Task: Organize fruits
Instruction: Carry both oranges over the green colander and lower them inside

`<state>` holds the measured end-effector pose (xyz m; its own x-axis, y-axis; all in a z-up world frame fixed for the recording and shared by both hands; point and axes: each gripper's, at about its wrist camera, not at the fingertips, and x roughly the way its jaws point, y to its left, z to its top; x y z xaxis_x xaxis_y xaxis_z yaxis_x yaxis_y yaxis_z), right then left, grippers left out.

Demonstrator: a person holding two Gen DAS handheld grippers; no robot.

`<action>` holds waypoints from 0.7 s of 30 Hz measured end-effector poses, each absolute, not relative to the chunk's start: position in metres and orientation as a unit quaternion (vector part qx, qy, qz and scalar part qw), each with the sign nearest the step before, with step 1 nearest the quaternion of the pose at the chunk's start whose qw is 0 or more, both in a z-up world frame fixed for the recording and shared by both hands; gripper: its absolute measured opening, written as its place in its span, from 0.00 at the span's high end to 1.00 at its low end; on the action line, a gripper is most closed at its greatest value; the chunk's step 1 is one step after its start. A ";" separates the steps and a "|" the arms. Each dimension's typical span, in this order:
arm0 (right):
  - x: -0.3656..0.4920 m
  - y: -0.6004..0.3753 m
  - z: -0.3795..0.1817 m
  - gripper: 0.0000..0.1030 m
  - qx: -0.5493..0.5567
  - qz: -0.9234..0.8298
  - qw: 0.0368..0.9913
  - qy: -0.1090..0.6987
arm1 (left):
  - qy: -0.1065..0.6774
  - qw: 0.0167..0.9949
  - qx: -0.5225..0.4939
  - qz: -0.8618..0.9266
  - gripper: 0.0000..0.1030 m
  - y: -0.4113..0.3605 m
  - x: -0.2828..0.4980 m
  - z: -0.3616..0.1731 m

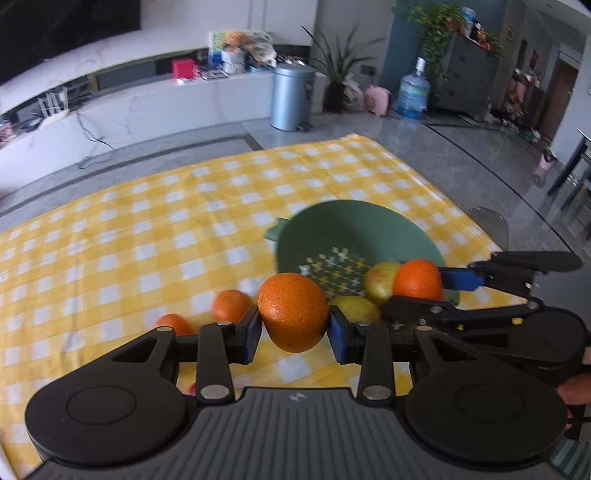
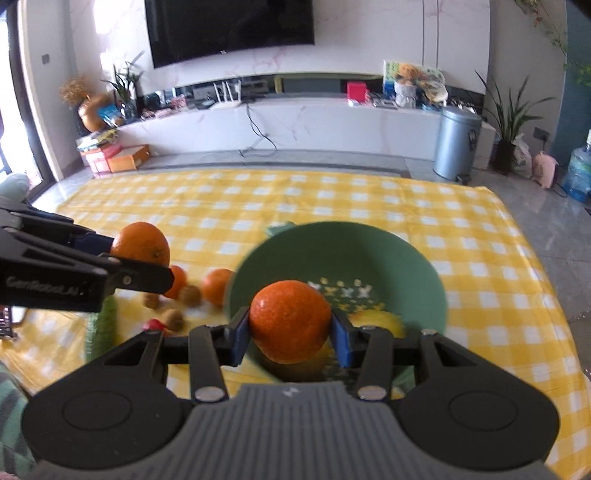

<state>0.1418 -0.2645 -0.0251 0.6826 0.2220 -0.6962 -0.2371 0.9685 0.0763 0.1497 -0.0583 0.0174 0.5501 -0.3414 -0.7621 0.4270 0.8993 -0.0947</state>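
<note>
L hand-held gripper [image 1: 293, 328] & R hand-held gripper [image 2: 290, 328] each clamp an orange btwn pads.

A yellow-checked cloth [image 2: 369, 206] carries a green colander [image 2: 369, 254], loose oranges [image 2: 216, 286] and kiwis [image 2: 173, 319] (blurred).

Grey tiled floor [image 2: 554, 229], white marble wall [image 2: 351, 55], dark television [image 2: 229, 29].

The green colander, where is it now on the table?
The green colander sits on the yellow checked cloth, right of the loose oranges. In the right wrist view it lies just behind the orange in the right gripper.
</note>
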 end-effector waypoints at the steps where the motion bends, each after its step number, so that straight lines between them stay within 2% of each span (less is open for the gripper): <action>1: 0.146 -0.268 -0.028 0.59 -0.014 0.123 0.915 0.385 | 0.426 0.875 0.055 -0.224 0.59 -0.064 0.153 0.014; 10: 0.180 -0.280 -0.053 0.59 -0.066 0.126 0.891 0.432 | 0.469 0.845 0.079 -0.245 0.59 -0.098 0.175 -0.021; 13: 0.187 -0.283 -0.061 0.59 -0.069 0.127 0.886 0.441 | 0.460 0.847 0.100 -0.245 0.59 -0.105 0.177 -0.021; 21: 0.198 -0.290 -0.061 0.58 -0.067 0.130 0.889 0.434 | 0.471 0.838 0.107 -0.254 0.59 -0.120 0.192 -0.030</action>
